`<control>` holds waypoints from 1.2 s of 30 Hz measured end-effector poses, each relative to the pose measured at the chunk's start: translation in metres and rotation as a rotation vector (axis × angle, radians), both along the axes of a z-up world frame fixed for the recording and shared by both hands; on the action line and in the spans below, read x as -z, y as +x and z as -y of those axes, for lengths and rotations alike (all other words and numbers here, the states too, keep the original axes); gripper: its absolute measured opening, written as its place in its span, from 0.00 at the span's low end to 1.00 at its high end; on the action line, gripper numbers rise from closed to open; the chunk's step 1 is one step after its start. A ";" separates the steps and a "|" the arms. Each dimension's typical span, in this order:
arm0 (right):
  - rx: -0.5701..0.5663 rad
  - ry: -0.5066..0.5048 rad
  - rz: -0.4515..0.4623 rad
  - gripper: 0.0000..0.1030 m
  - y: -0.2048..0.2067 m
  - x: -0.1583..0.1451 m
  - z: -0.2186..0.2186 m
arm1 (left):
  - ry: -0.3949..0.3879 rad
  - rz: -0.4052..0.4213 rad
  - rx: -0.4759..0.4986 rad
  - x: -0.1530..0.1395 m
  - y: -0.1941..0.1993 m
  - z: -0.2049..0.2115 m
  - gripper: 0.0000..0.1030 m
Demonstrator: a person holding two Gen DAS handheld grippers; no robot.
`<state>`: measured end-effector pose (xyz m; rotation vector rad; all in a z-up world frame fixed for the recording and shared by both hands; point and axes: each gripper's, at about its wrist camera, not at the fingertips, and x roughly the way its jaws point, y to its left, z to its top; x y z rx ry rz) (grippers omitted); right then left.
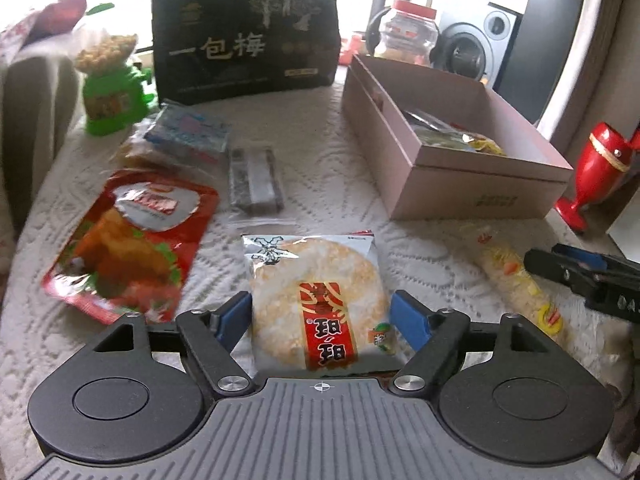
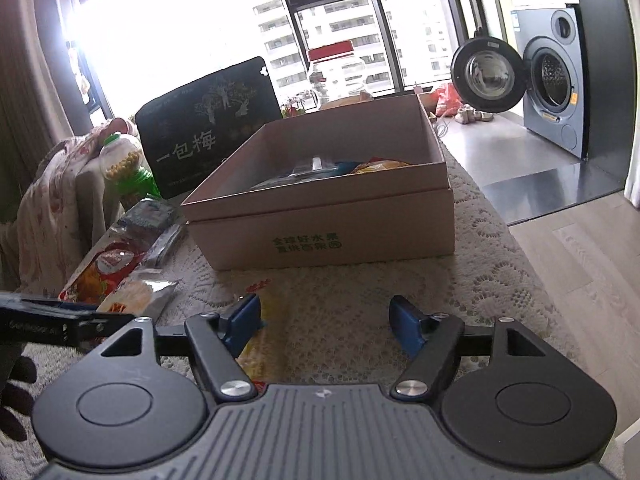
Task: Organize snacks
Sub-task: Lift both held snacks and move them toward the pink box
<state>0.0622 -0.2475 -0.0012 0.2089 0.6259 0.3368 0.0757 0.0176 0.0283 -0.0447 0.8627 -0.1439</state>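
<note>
A rice cracker packet (image 1: 316, 300) lies on the lace tablecloth between the blue pads of my open left gripper (image 1: 322, 316); the pads stand on either side of it, apart from it. A brown cardboard box (image 1: 452, 148) with several snacks inside stands at the right back, and shows straight ahead in the right wrist view (image 2: 328, 224). A long yellow snack tube (image 1: 516, 280) lies right of the cracker. My right gripper (image 2: 324, 324) is open, low over the cloth, its left pad over the yellow tube (image 2: 260, 344). The right gripper also shows at the left view's right edge (image 1: 580, 276).
A red pouch (image 1: 132, 240), a grey-black packet (image 1: 254, 180), a blue packet (image 1: 188, 132), a green candy jar (image 1: 114, 88) and a big black bag (image 1: 248, 36) lie left and back. A red vase (image 1: 596, 168) stands right of the box. A red-lidded jar (image 1: 408, 32) stands behind.
</note>
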 end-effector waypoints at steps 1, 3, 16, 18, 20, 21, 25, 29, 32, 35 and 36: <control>-0.020 -0.006 -0.003 0.70 -0.004 -0.002 -0.002 | -0.004 0.001 0.002 0.001 0.002 0.001 0.80; -0.074 -0.009 -0.008 0.70 -0.011 -0.006 -0.007 | -0.011 0.008 0.010 0.003 0.004 0.003 0.80; -0.116 -0.286 -0.012 0.70 -0.030 0.000 -0.056 | 0.024 0.036 0.084 0.009 0.015 0.027 0.82; -0.106 -0.288 -0.009 0.71 -0.032 0.001 -0.058 | 0.030 0.038 0.081 0.010 0.016 0.029 0.82; -0.098 -0.277 -0.013 0.73 -0.032 0.002 -0.056 | 0.043 0.041 0.079 0.012 0.018 0.031 0.81; -0.095 -0.270 -0.015 0.73 -0.032 0.002 -0.055 | 0.050 0.044 0.078 0.013 0.019 0.032 0.81; -0.088 -0.261 -0.020 0.74 -0.033 0.002 -0.053 | 0.051 0.053 0.076 0.013 0.019 0.032 0.81; -0.111 -0.245 -0.036 0.79 -0.030 0.002 -0.051 | 0.031 0.056 0.087 0.010 0.011 0.028 0.78; -0.145 -0.257 -0.044 0.82 -0.029 0.001 -0.052 | -0.005 0.049 0.095 0.005 -0.003 0.023 0.78; -0.153 -0.253 -0.055 0.82 -0.027 -0.001 -0.052 | -0.040 0.037 0.108 0.002 -0.025 0.017 0.78; -0.152 -0.251 -0.058 0.82 -0.026 -0.002 -0.052 | -0.048 0.031 0.114 0.002 -0.032 0.015 0.78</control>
